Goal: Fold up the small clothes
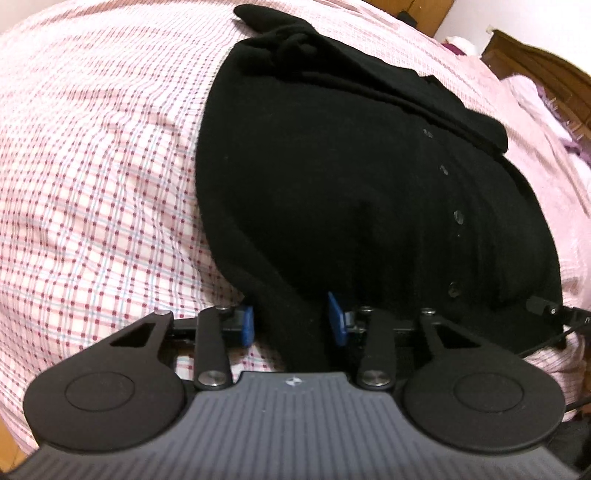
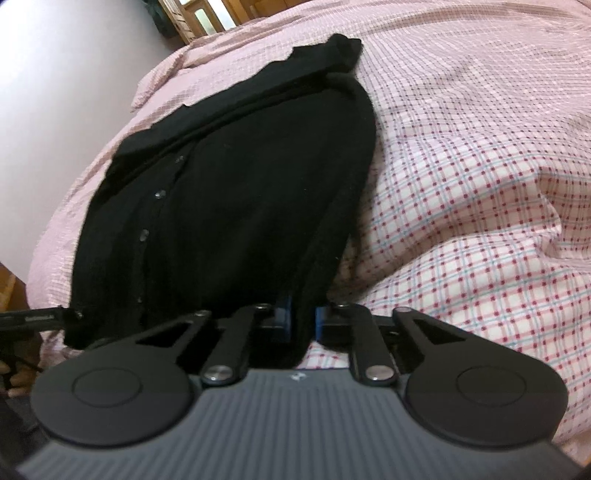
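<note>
A black buttoned cardigan (image 1: 332,192) lies on a pink checked bed sheet (image 1: 92,166), its sleeves folded in over the body. My left gripper (image 1: 291,323) straddles the near left hem corner, its blue pads (image 1: 248,325) apart with cloth between them. In the right wrist view the cardigan (image 2: 229,192) stretches away from me. My right gripper (image 2: 303,319) is shut on the near right hem corner, blue pads (image 2: 320,319) pressing the cloth. The other gripper's tip (image 2: 70,314) shows at the left hem corner.
The sheet (image 2: 480,184) is puffed and wrinkled around the cardigan. A wooden headboard (image 1: 546,70) stands at the far right with pink bedding beside it. A white wall (image 2: 55,92) runs along the bed's left side, with wooden furniture (image 2: 207,14) behind.
</note>
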`<state>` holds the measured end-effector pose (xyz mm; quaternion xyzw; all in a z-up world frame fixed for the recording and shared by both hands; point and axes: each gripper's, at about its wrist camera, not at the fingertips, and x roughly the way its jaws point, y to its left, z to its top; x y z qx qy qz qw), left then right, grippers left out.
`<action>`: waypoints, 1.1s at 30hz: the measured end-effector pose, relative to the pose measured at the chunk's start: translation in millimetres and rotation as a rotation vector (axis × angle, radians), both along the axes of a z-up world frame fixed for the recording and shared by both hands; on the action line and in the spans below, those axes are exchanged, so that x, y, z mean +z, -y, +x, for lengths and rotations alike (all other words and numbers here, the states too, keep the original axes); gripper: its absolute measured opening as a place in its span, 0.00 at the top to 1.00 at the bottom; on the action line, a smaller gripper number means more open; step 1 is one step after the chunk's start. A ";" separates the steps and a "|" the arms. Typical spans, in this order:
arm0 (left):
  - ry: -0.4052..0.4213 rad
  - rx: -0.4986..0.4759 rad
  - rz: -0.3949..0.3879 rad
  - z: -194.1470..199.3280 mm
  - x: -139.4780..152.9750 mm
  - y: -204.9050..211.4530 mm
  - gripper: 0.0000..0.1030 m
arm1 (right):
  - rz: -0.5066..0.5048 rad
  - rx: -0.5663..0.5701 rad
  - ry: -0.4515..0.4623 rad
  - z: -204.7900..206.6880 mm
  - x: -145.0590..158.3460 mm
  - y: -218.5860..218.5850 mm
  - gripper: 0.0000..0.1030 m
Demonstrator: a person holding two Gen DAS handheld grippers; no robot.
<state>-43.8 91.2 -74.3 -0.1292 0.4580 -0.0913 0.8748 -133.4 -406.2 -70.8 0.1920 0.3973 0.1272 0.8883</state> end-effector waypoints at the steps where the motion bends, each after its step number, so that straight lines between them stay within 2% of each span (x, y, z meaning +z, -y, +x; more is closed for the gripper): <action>1: 0.001 0.006 -0.010 -0.9 0.2 -1.6 0.57 | 0.013 -0.003 0.001 -0.9 0.5 1.2 0.89; 8: -0.004 0.005 -0.004 -0.4 -0.7 -2.4 0.55 | 0.086 -0.017 0.024 -4.5 3.3 5.7 0.91; 10: 0.003 0.015 -0.021 0.0 0.2 -4.5 0.64 | 0.101 -0.018 0.036 -5.5 5.5 6.1 0.91; 11: 0.003 0.021 -0.046 -0.4 0.5 -7.7 0.83 | 0.109 -0.016 0.044 -6.2 6.9 6.1 0.91; 12: -0.002 0.024 -0.092 -1.2 0.4 -13.5 0.88 | 0.115 -0.015 0.052 -7.0 8.5 6.2 0.91; 14: 0.002 0.040 -0.179 -4.2 2.0 -23.8 0.92 | 0.127 -0.011 0.076 -8.2 13.3 6.2 0.91; 19: 0.095 0.043 -0.318 -10.3 24.9 -37.1 0.92 | 0.170 0.009 0.159 -8.9 33.1 6.7 0.92; 23: 0.164 0.054 -0.392 -8.2 50.3 -41.4 0.92 | 0.252 -0.001 0.230 -4.8 52.0 12.4 0.92; 33: 0.333 0.086 -0.452 19.0 119.4 -35.7 0.93 | 0.424 -0.103 0.357 23.6 88.3 29.8 0.92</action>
